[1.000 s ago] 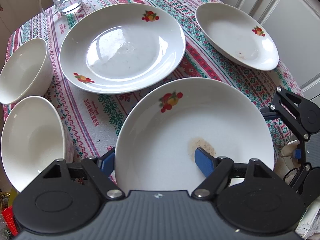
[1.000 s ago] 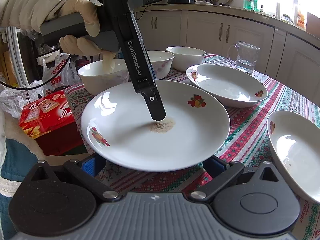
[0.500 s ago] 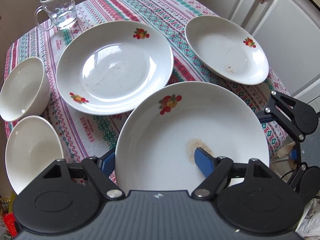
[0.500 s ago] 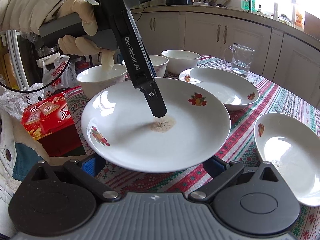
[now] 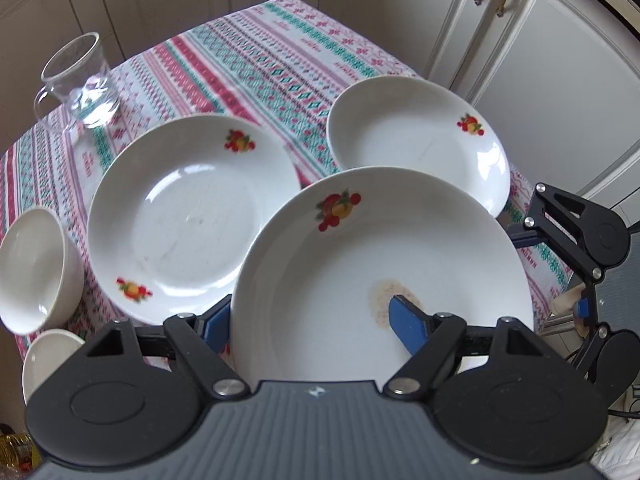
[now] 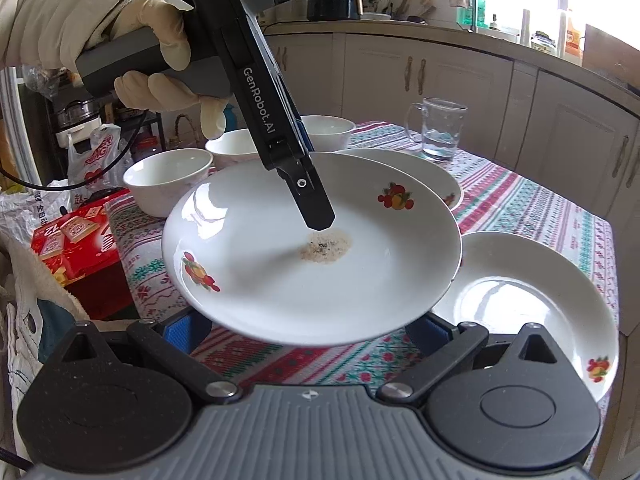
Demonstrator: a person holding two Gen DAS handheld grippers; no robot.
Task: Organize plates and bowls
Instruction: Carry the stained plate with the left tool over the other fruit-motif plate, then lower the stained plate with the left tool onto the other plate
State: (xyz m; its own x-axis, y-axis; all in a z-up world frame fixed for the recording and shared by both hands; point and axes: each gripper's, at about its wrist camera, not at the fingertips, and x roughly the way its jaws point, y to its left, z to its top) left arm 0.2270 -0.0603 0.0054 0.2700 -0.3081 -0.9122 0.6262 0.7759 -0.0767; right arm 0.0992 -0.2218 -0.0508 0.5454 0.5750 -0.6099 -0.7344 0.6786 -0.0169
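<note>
My left gripper is shut on the rim of a white fruit-patterned plate with a brown stain, held lifted above the table; it also shows in the right wrist view. One blue finger lies on top of the plate, the other under it. Two more plates lie on the cloth: a big one at left and a smaller one at right. My right gripper is open, its fingers low under the held plate's near edge. Three white bowls stand behind.
A glass mug with water stands at the far left of the patterned tablecloth. A red box and bags sit beside the table. Kitchen cabinets are close on the right.
The held plate has risen and moved toward the far side of the table, now overlapping the two resting plates in view. The right gripper stayed below it.
</note>
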